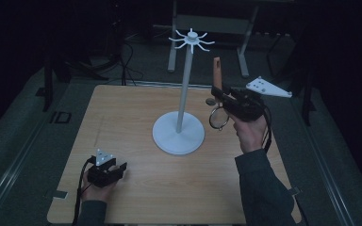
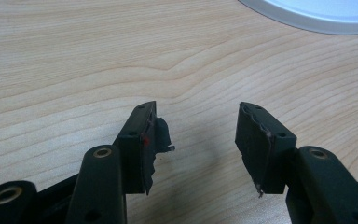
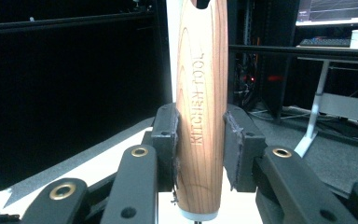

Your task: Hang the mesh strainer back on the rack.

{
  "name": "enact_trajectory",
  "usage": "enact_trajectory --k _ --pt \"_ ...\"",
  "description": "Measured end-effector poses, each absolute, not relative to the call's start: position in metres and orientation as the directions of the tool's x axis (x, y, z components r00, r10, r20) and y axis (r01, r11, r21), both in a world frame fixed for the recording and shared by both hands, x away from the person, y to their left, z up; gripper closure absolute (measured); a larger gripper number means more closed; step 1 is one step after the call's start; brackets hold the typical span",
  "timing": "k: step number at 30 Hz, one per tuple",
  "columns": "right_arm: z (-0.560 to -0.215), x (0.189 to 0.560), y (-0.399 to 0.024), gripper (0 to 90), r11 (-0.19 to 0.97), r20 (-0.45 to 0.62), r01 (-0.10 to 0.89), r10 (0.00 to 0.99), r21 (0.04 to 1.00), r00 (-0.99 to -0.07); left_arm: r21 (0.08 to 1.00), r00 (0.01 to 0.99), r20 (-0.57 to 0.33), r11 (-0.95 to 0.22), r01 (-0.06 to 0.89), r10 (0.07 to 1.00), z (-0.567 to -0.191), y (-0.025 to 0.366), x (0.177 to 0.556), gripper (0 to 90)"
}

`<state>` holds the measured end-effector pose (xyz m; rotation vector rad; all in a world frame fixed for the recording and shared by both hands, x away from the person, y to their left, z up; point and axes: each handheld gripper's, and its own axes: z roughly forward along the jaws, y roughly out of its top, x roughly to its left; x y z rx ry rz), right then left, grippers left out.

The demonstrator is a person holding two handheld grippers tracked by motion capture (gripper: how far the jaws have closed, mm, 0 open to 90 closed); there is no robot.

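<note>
Two black two-jaw grippers. Left gripper (image 1: 118,168): grey three-cornered plate on top, dotted with small holes; black cable trailing toward 6 o'clock; brass-ringed pivots on the links; worn pads (image 2: 154,140), frayed at the edges, one red spot. Right gripper (image 1: 215,92): same grey plate at 3 o'clock, black cable hanging, brass eyelets, ragged dark pads (image 3: 168,140). Dark grey-green sleeves on both forearms.
</note>
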<state>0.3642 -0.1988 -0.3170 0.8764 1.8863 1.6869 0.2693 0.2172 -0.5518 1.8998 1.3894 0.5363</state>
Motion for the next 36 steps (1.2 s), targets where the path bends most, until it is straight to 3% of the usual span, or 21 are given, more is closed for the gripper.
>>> enact_trajectory --k 16,36 --pt "-0.297 0.366 -0.187 68.2 0.034 0.066 0.125 0.699 0.992 -0.712 0.747 0.335 -0.079 -0.166 0.644 0.939 -0.552 0.218 0.269 48.8" --pt "-0.296 0.383 -0.177 68.1 0.014 0.122 0.179 0.680 0.984 -0.723 0.747 0.335 -0.081 -0.165 0.644 0.939 -0.552 0.218 0.270 48.9"
